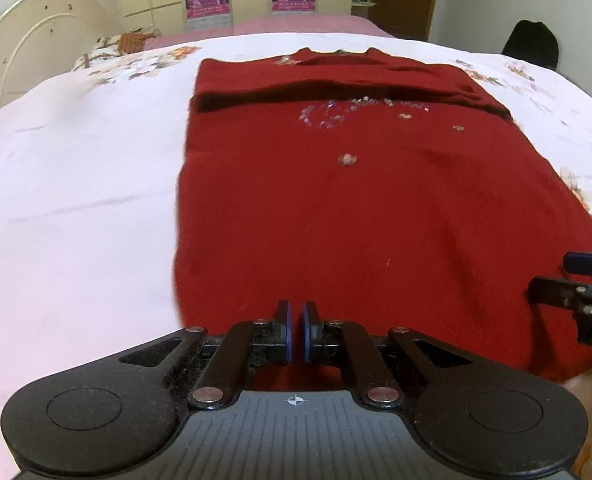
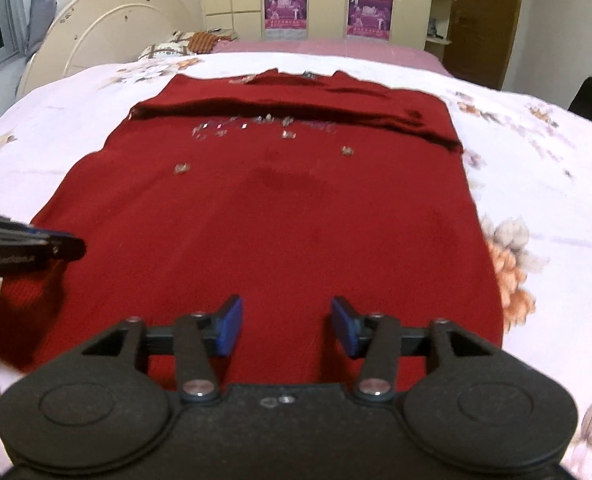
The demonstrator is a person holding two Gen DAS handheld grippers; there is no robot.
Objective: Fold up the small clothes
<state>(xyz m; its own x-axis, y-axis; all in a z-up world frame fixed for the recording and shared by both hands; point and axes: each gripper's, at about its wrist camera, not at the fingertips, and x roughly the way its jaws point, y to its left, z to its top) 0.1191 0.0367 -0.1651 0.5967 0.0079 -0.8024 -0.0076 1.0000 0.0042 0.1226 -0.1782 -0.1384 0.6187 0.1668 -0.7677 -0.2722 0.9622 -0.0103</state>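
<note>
A dark red knit garment [image 1: 335,200] with shiny beads lies flat on the bed, its far part folded over in a band; it also shows in the right wrist view [image 2: 280,216]. My left gripper [image 1: 296,320] is over the garment's near hem, left of middle, its blue pads nearly together with a thin gap and no cloth seen between them. My right gripper [image 2: 286,320] is open over the near hem, empty. The right gripper shows at the right edge of the left wrist view [image 1: 575,276]. The left gripper shows at the left edge of the right wrist view [image 2: 68,246].
The bed has a white floral sheet [image 1: 76,200] and a pink cover [image 2: 327,46] beyond. A cream headboard [image 2: 116,24] and pillows [image 2: 184,42] stand at the far left. Wardrobes with posters [image 2: 286,0] and a wooden door [image 2: 483,16] are behind. A dark chair [image 1: 531,44] is far right.
</note>
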